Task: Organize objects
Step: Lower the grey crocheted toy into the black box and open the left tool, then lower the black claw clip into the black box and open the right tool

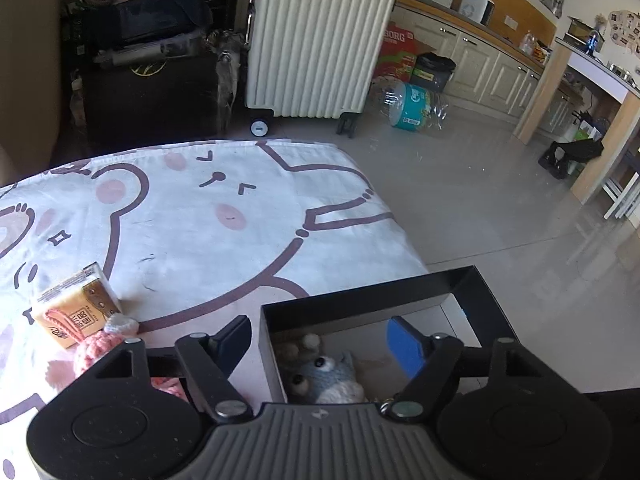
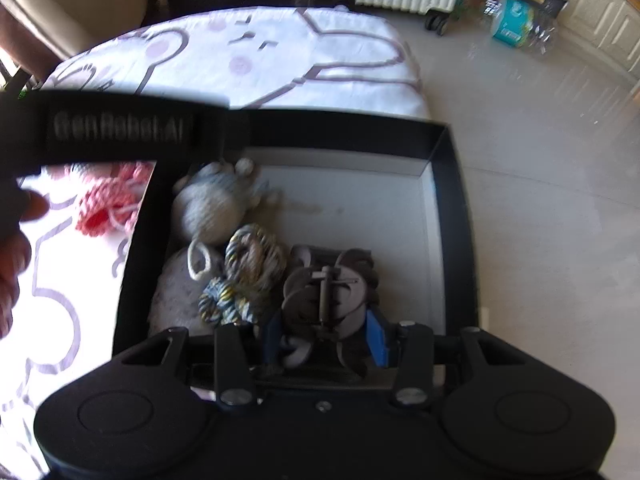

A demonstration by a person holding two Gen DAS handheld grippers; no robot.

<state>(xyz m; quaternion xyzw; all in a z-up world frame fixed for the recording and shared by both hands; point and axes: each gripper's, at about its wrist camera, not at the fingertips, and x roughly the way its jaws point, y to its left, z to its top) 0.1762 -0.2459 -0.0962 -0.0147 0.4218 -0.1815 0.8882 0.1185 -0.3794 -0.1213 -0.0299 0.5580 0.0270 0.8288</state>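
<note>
- Left wrist view: the left gripper (image 1: 320, 342) stands with its jaws apart and nothing between the pads; one finger (image 1: 234, 338) is outside the black box (image 1: 486, 300), the blue-padded one inside, so they straddle the box's near-left wall.
- A grey knitted toy (image 1: 326, 376) with round eyes lies in the box, below the gripper.
- On the bear-print cloth (image 1: 192, 232) left of the box lie a tan packet (image 1: 76, 306) and, touching it, a pink knitted toy (image 1: 102, 346).
- A cream suitcase (image 1: 316, 36) stands on the floor beyond the table.
- Right wrist view: the right gripper (image 2: 326, 340) is clamped on a dark flat clip (image 2: 328, 296), held over the near part of the box (image 2: 456, 208).
- In the box's left half lie the grey toy (image 2: 214, 204) and a striped braided cord (image 2: 244, 276).
- The pink toy (image 2: 110, 204) lies outside the left wall; a hand (image 2: 14, 264) shows at the left edge.
</note>
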